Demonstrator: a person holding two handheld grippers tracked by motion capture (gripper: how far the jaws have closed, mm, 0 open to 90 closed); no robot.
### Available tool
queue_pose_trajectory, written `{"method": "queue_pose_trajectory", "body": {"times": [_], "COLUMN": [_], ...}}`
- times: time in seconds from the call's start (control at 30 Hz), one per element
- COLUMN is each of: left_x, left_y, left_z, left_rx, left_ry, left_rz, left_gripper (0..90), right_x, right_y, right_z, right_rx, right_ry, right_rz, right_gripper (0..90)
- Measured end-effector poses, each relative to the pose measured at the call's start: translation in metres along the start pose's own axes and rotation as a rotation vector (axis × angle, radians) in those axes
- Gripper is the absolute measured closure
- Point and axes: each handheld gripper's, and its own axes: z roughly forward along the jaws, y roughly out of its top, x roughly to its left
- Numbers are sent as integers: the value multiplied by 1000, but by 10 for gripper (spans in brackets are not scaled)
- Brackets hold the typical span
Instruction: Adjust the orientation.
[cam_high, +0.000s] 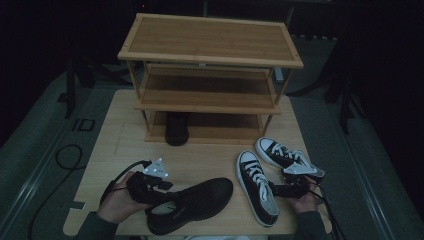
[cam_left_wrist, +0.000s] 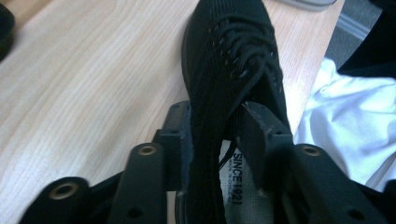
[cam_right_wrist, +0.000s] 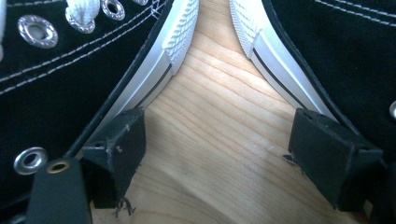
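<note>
A black knit shoe (cam_high: 200, 197) (cam_left_wrist: 229, 51) lies on its sole at the table's front centre, toe pointing right. My left gripper (cam_high: 161, 195) (cam_left_wrist: 215, 121) straddles the side wall at its heel opening. One pad rests against the outside and the other is inside, with a sliver of insole showing beside it. Two black-and-white canvas sneakers (cam_high: 257, 182) (cam_high: 280, 152) lie at the front right. My right gripper (cam_high: 277, 190) (cam_right_wrist: 217, 123) stands wide open on bare wood in the gap between them, a pad near each white sole (cam_right_wrist: 173, 42) (cam_right_wrist: 261, 37).
A three-tier wooden shoe rack (cam_high: 210, 40) stands at the back of the table (cam_high: 125, 145). Another black shoe (cam_high: 176, 129) sits on its bottom shelf at the left. The person's white clothing (cam_left_wrist: 345, 116) shows past the table's front edge.
</note>
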Motion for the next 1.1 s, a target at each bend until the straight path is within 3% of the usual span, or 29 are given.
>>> {"method": "queue_pose_trajectory", "body": {"times": [0.17, 0.2, 0.27, 0.37, 0.5, 0.73, 0.87, 0.97, 1.1], "left_x": [0, 0, 0, 1, 4, 25, 39, 47, 52], "left_y": [3, 6, 7, 10, 9, 8, 12, 16, 22], "left_z": [11, 17, 20, 23, 22, 20, 19, 21, 27], "left_rx": [53, 85, 87, 86, 68, 10, -33, -55, -76], "left_ry": [-2, 17, 15, 4, 35, 45, 59, 54, 78], "left_rz": [9, 16, 13, -3, -40, -128, -192, -228, -259], "left_gripper": [686, 711, 720, 862, 874, 875, 876, 877, 879], "right_x": [0, 0, 0, 0, 0, 0, 0, 0, 0], "right_y": [0, 0, 0, 0, 0, 0, 0, 0, 0], "right_z": [0, 0, 0, 0, 0, 0, 0, 0, 0], "right_rx": [0, 0, 0, 0, 0, 1, 0, 1, 1], "right_ry": [0, 0, 0, 0, 0, 0, 0, 0, 0], "right_rz": [0, 0, 0, 0, 0, 1, 1, 1, 1], "right_gripper": [188, 188, 188, 188, 188, 188, 188, 188, 188]}}
